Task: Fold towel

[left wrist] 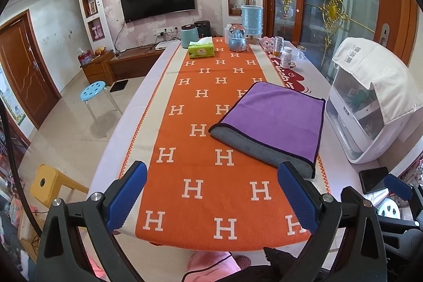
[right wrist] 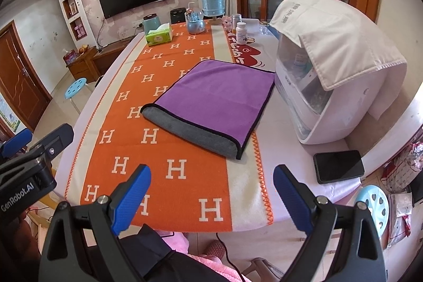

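Purple towel folded flat on the orange runner, grey underside showing as a band along the near edge, black piping round the rim; lies toward the right side of the desk, just beside the white appliance

Left gripper spread wide, blue pads apart, nothing between them, held above the near end of the runner, towel ahead and to the right; right fingertip overlapping the towel's near corner in that view, contact not clear

Right gripper likewise spread wide and empty, short of the towel, near the desk edge

White "H" letters repeated across the runner; "GenRobot.AI" readable on the left gripper's body at the left margin of the right wrist view

Red characters on the desk cover beyond the towel, partly hidden by it, not legible; grey print on the white cloth draped over the appliance too small to read, contents behind its clear front blurred

Black phone face up near the right edge, cut off by the right gripper in the left view; green tissue box and bottle at the far end, labels unreadable
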